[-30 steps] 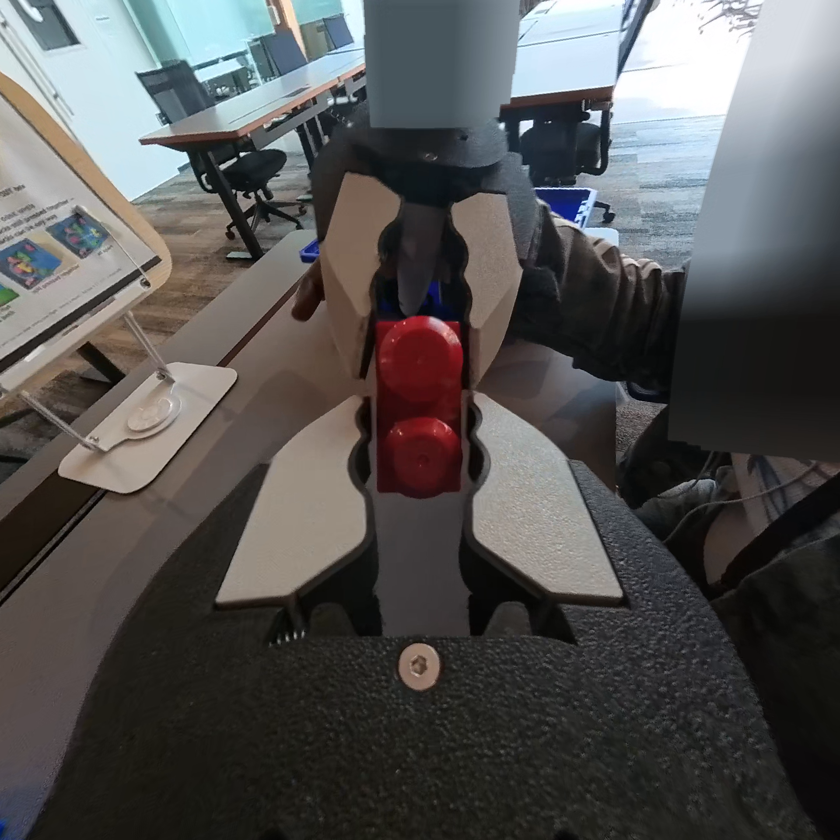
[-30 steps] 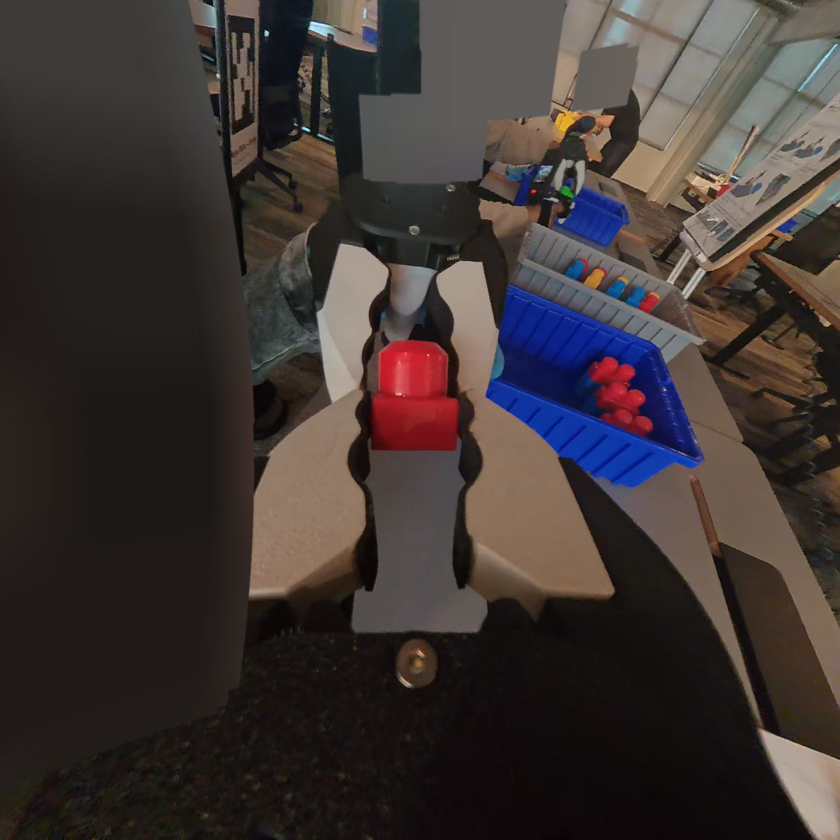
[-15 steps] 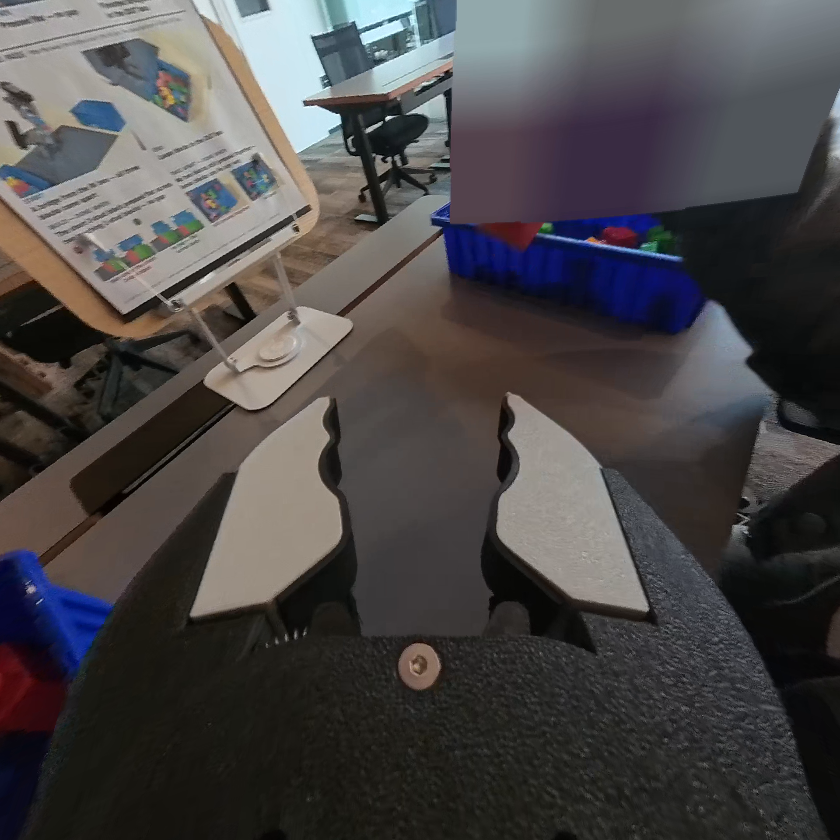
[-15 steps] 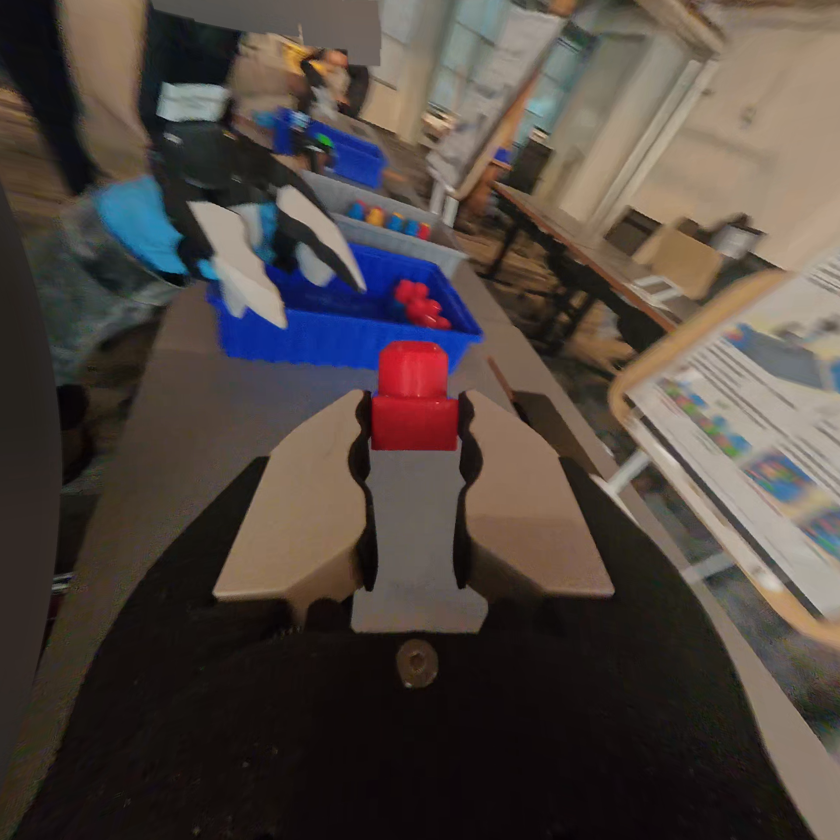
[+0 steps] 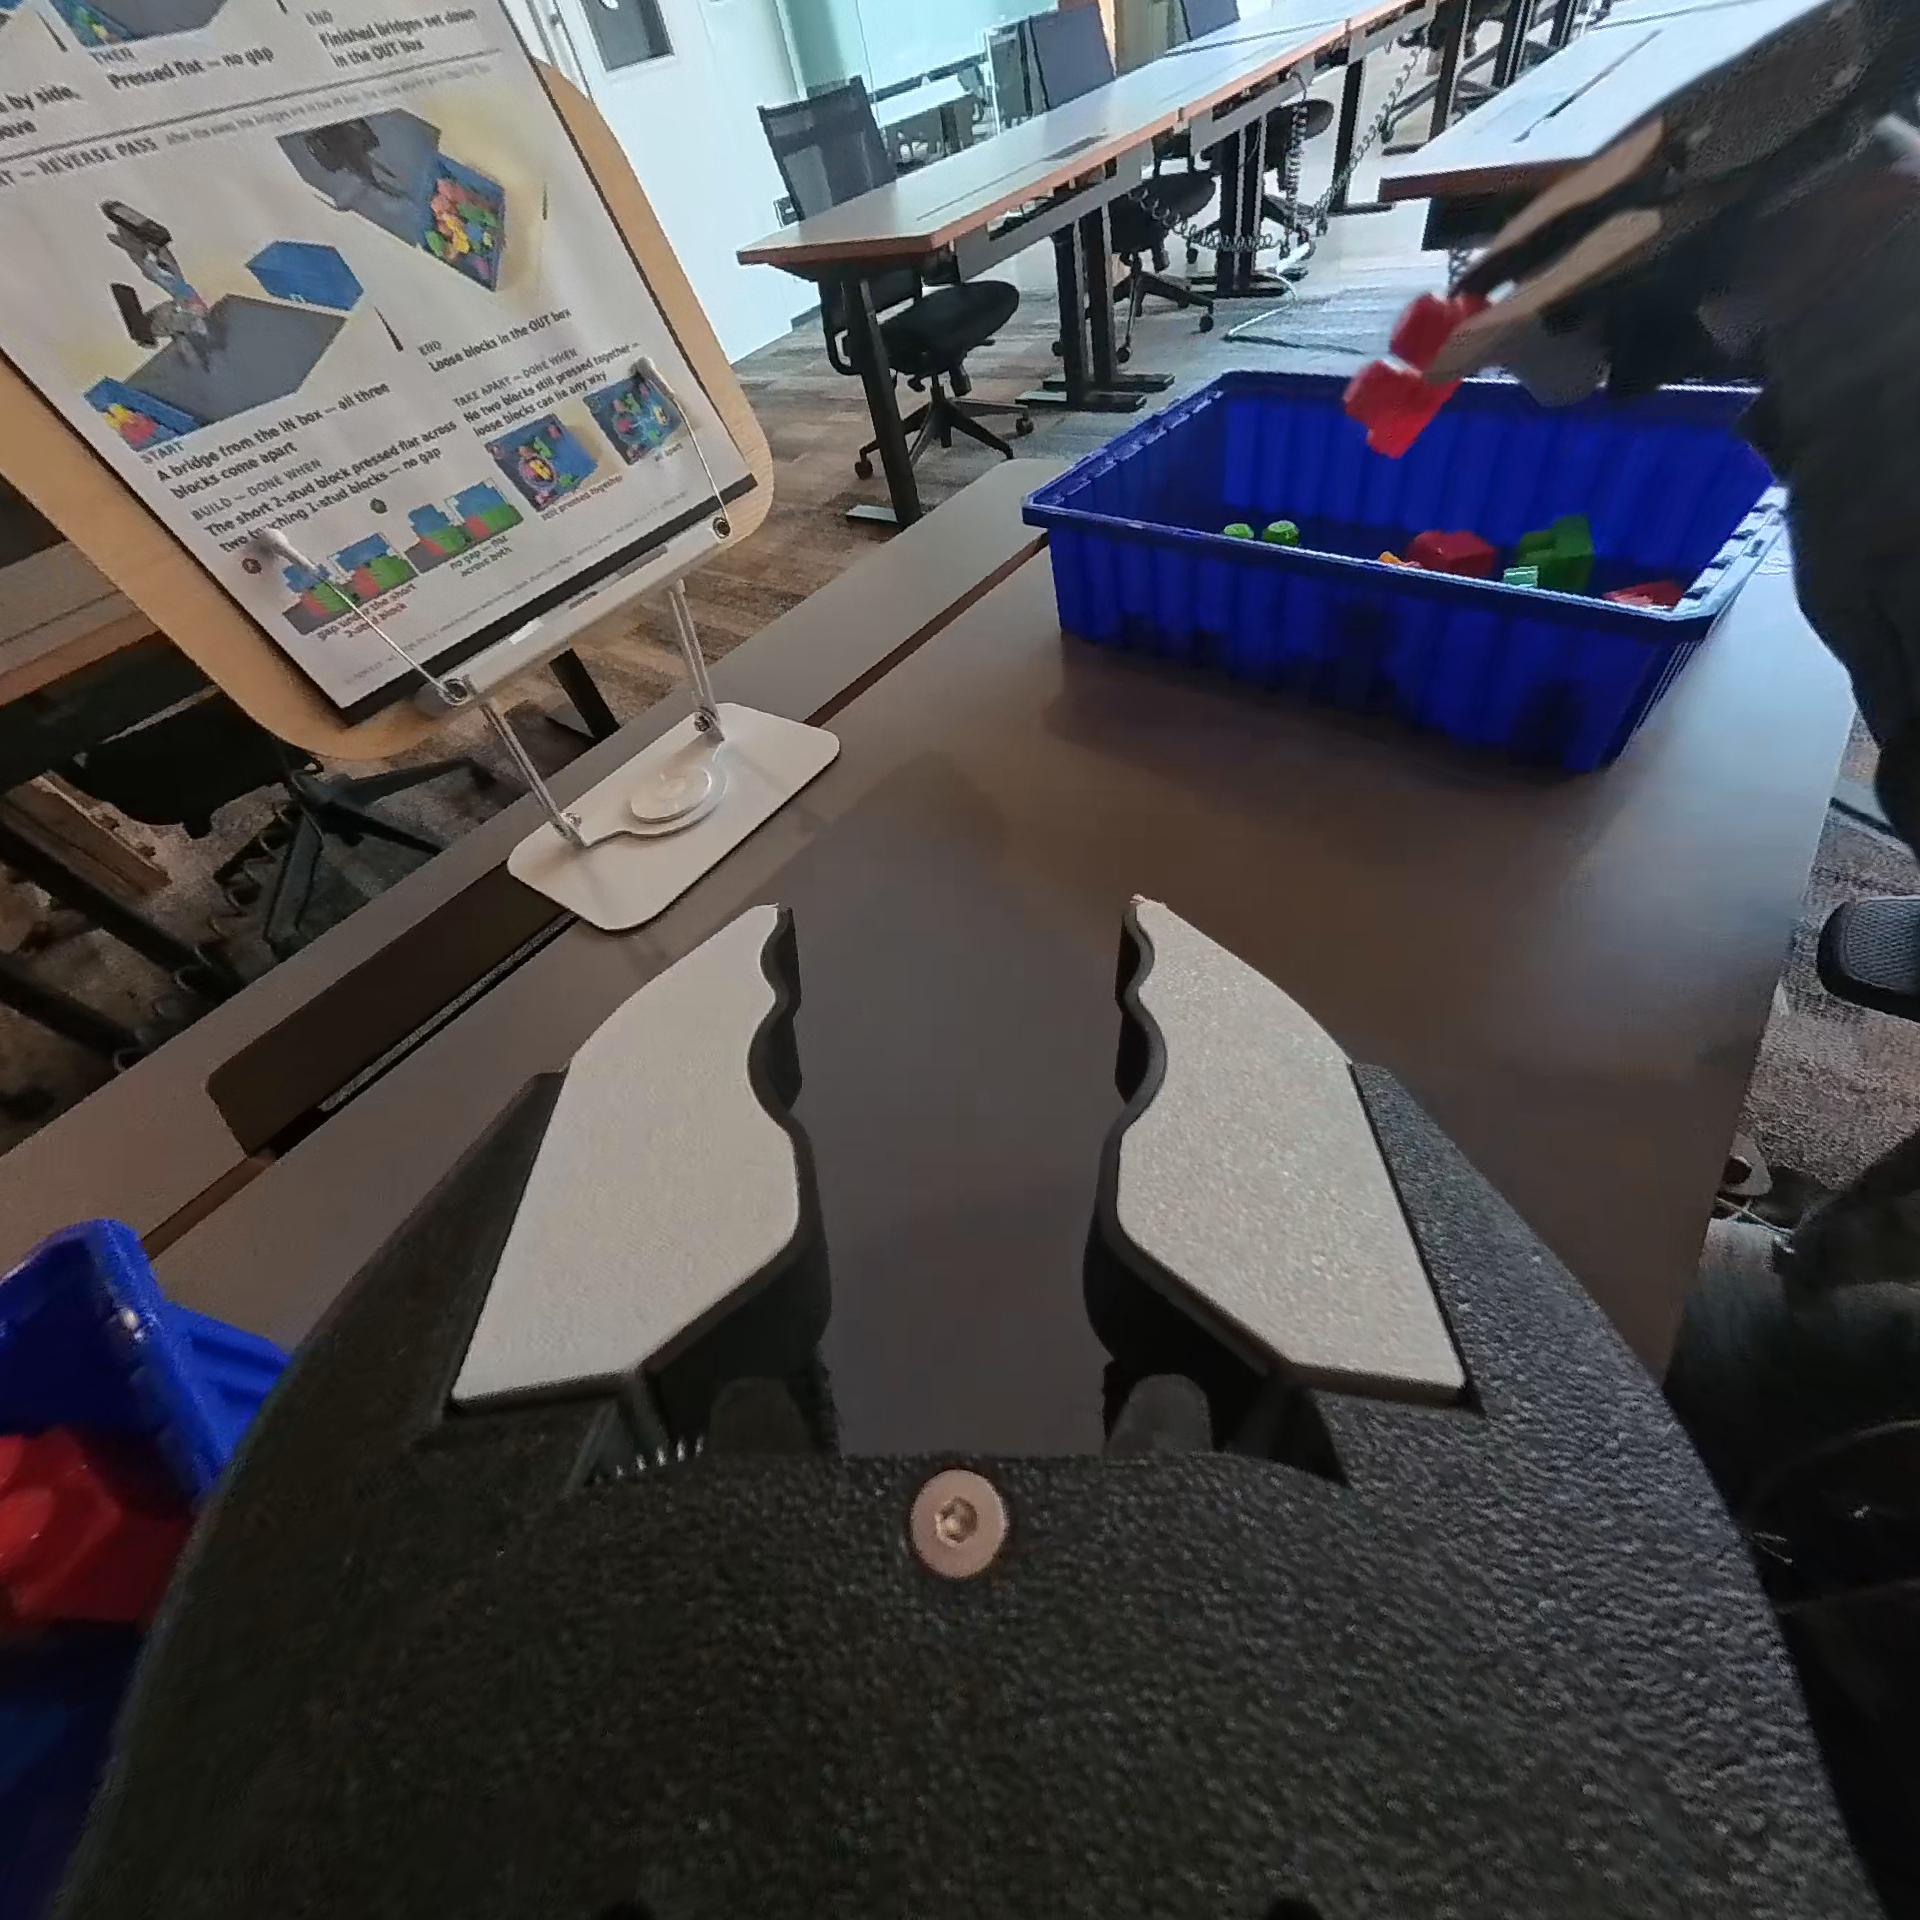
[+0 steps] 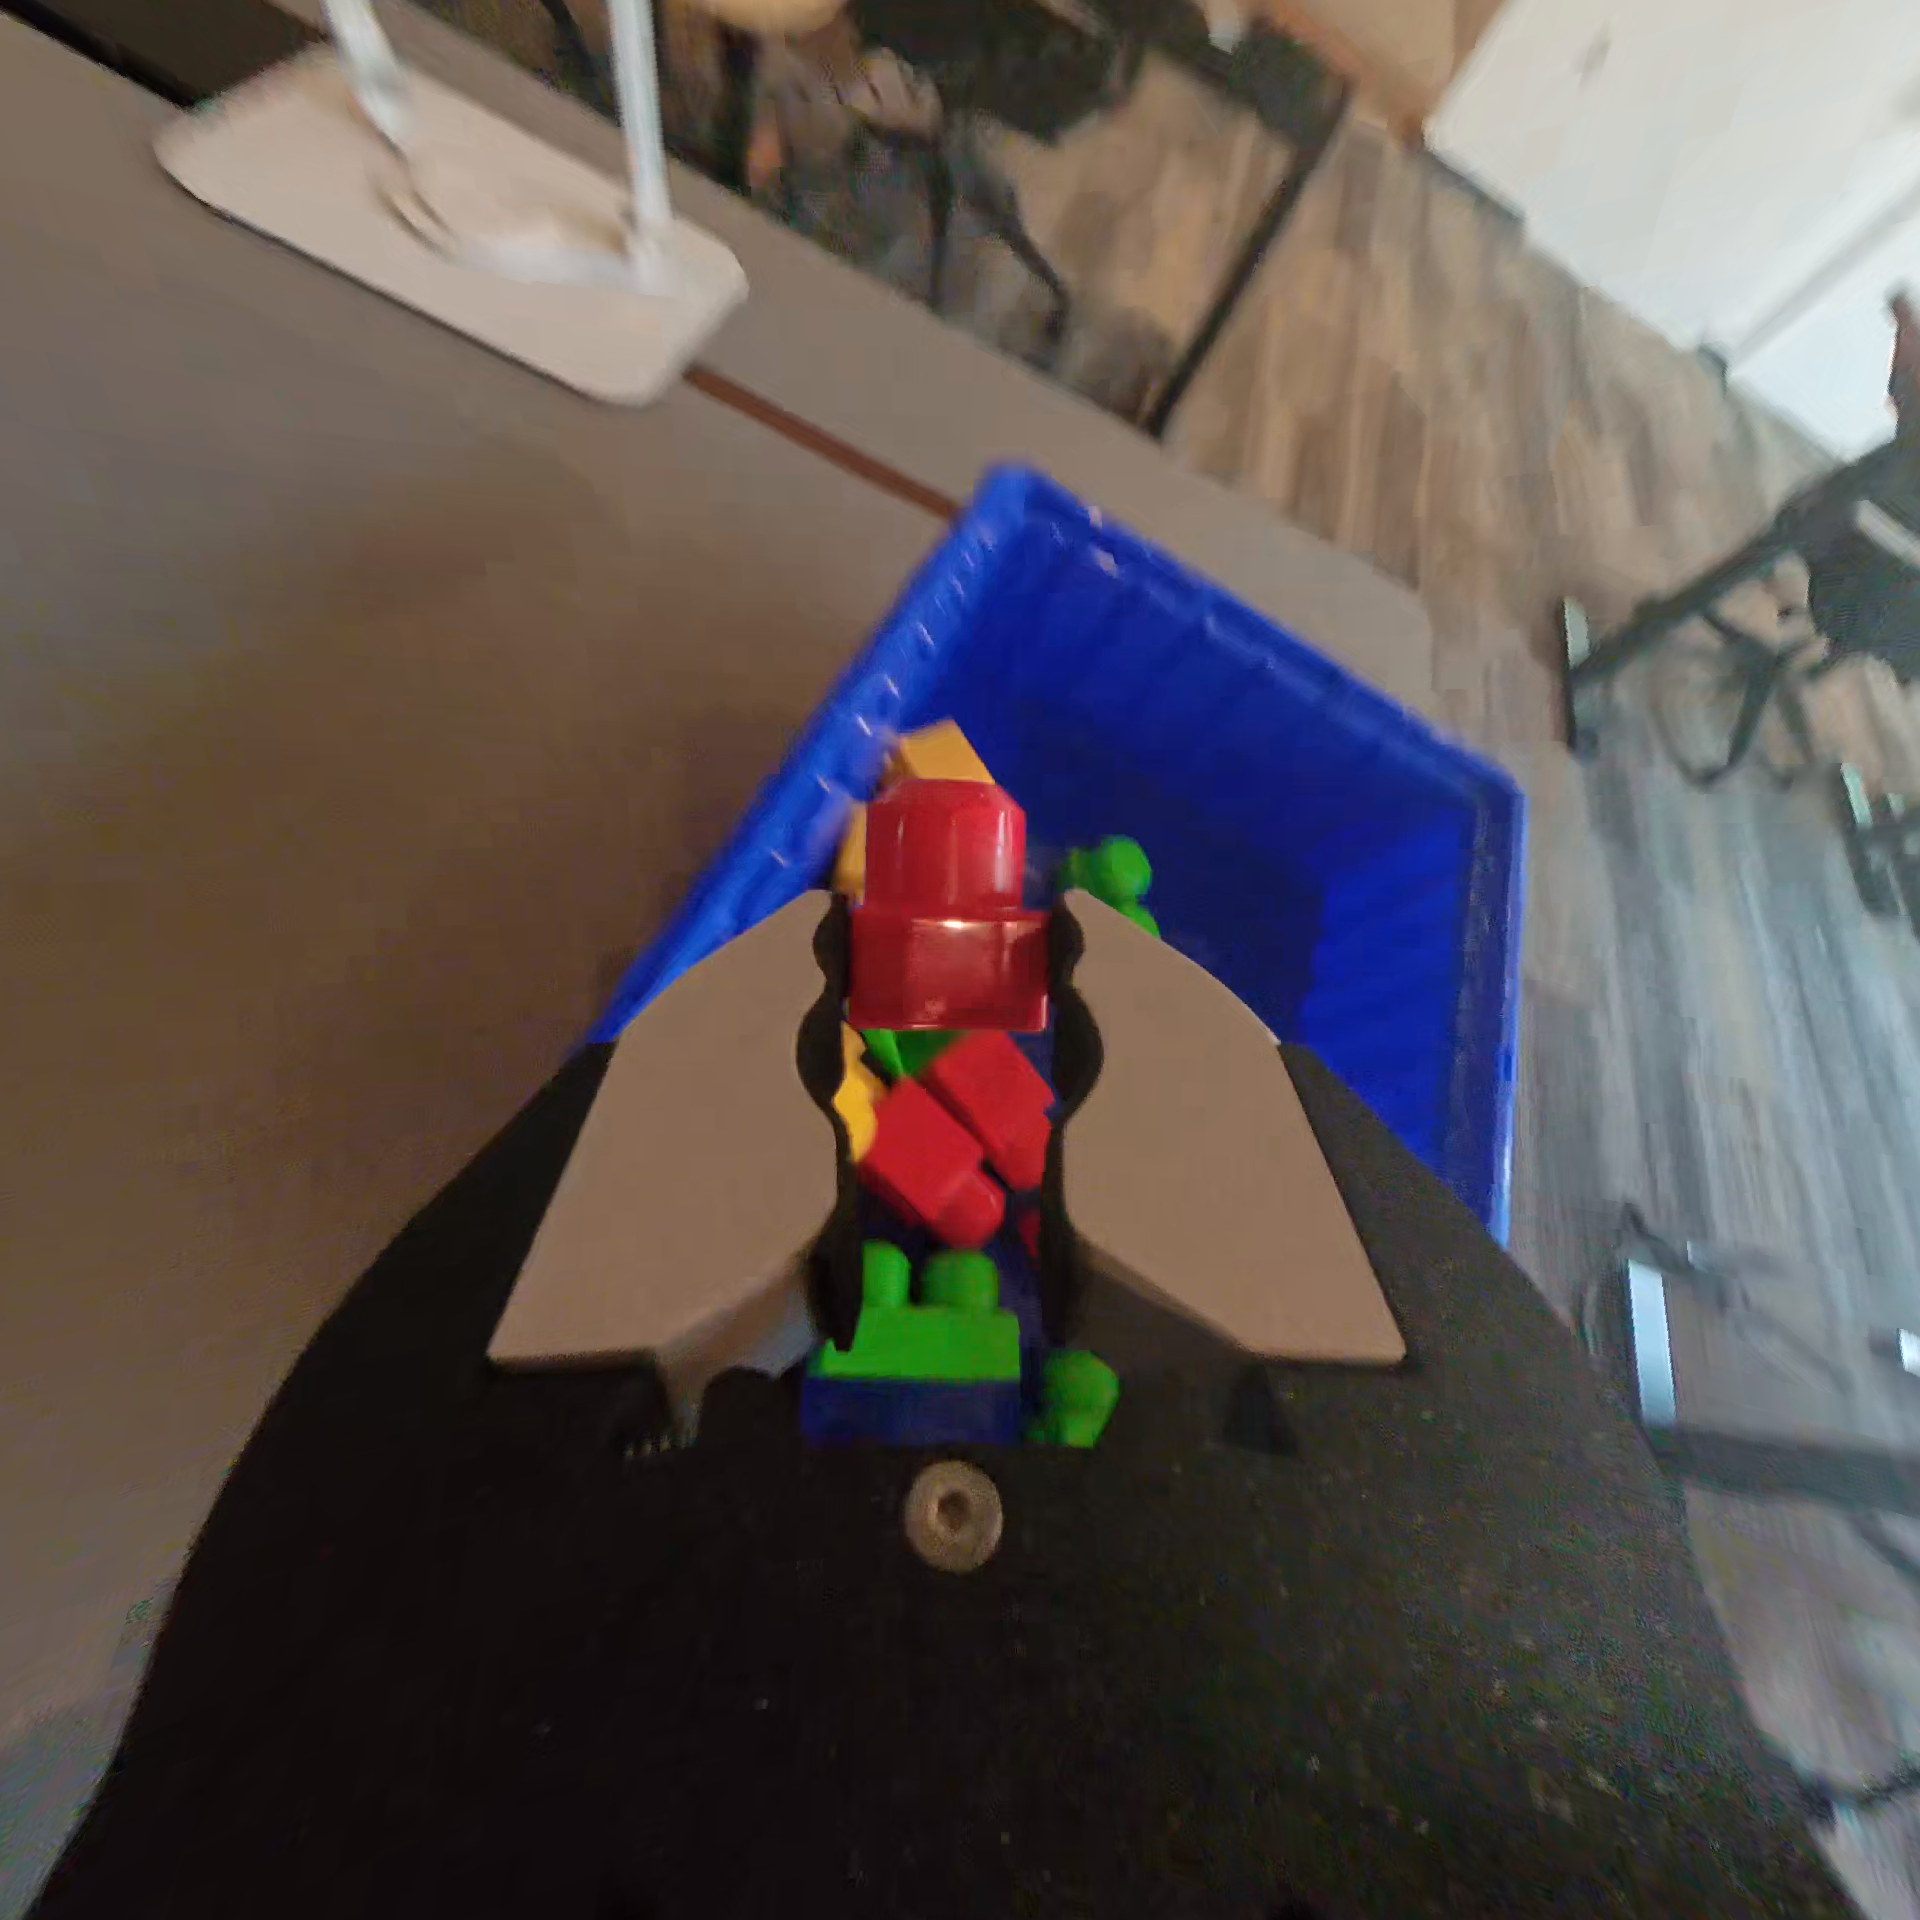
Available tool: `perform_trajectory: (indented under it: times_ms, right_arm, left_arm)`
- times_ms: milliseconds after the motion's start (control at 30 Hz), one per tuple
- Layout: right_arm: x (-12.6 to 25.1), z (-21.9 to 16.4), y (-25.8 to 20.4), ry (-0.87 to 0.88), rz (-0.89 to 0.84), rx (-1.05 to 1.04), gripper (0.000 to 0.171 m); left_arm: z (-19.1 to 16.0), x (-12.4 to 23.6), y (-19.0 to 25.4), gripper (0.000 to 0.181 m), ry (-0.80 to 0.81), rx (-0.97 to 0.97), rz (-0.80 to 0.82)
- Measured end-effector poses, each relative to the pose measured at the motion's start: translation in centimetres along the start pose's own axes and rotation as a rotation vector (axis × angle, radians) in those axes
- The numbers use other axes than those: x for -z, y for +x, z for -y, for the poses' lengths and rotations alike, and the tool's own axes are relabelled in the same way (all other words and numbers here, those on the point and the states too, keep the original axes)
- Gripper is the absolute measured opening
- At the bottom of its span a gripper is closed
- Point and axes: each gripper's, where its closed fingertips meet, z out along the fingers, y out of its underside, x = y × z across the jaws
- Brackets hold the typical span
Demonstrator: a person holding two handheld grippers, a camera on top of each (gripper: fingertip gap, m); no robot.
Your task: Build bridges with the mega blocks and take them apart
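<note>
Right gripper [image 6: 948, 935] clamps small red plastic one-stud block [image 6: 943, 925] above, apparently, blue ribbed plastic bin [image 6: 1226, 717]; left gripper [image 5: 956, 935] jaws apart, empty.

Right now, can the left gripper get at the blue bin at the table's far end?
Probably yes. The left gripper is open and empty, with bare table between it and the blue bin. One catch: the right gripper hangs over the bin holding a red block.

A second blue bin [image 5: 73, 1340] is cut off at the lower left edge of the left wrist view. The right wrist view's floor and office chair [image 6: 1808, 613] at right are motion-blurred.
</note>
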Motion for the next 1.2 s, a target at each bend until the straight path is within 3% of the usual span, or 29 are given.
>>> perform_trajectory:
  times_ms: [267, 367, 500, 633, 767, 1000, 1200]
  right_arm:
    - [-4.3, -10.2, 4.8, -0.300, -0.062, -0.145, 0.036]
    - [-4.7, -11.2, 5.4, -0.315, -0.079, -0.164, 0.037]
    - [-4.6, -10.3, 5.5, -0.261, -0.082, -0.189, 0.064]
    - [-3.4, -6.6, 4.5, -0.138, -0.074, -0.153, 0.067]
    - [-1.2, 0.4, 1.6, 0.068, -0.031, -0.070, 0.075]
    - [2.0, 13.1, -7.9, 0.374, 0.184, 0.141, 0.081]
    - [2.9, 18.5, -15.4, 0.500, 0.346, 0.257, 0.092]
  left_arm:
    - [0.1, 0.5, -0.3, 0.058, 0.007, 0.000, 0.016]
    - [0.2, 0.7, -0.5, 0.058, 0.011, 0.002, 0.023]
    - [-0.1, 0.8, -0.7, 0.058, 0.006, 0.007, 0.027]
    - [-0.4, 0.8, -1.1, 0.058, 0.002, 0.016, 0.034]
    - [-0.7, 0.7, -1.6, 0.058, -0.010, 0.023, 0.050]
    - [-0.7, 1.4, -2.2, 0.058, 0.004, 0.022, 0.074]
    - [-0.2, 2.2, -2.7, 0.058, 0.035, 0.025, 0.099]
